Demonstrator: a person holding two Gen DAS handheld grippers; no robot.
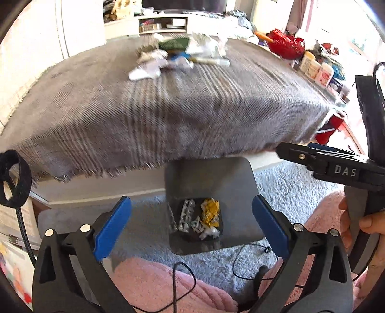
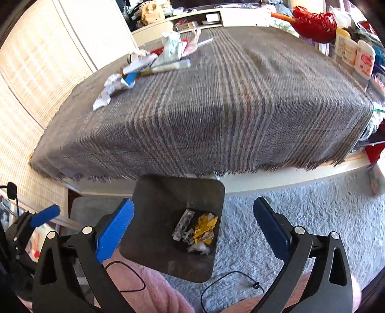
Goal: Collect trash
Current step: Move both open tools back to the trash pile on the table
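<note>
A dark square bin [image 1: 190, 178] [image 2: 158, 202] stands on the grey carpet below the table's front edge. At its bottom lie silver blister packs, a yellow wrapper [image 1: 210, 211] [image 2: 204, 227] and white paper. My left gripper [image 1: 191, 224] hangs open above the bin with nothing between its blue pads. My right gripper [image 2: 193, 226] is also open and empty over the bin; in the left wrist view its body [image 1: 336, 168] shows at the right, held by a hand. More trash [image 1: 178, 57] [image 2: 144, 65], crumpled paper, wrappers and tubes, lies in a heap at the far side of the table.
A grey striped cloth [image 1: 168, 108] [image 2: 216, 115] covers the table. A red bowl [image 1: 286, 45] [image 2: 312, 22] and white bottles [image 1: 315, 69] [image 2: 356, 55] stand along its right edge. Thin black cables [image 1: 243, 260] lie on the carpet. Pink fabric [image 1: 168, 286] fills the near foreground.
</note>
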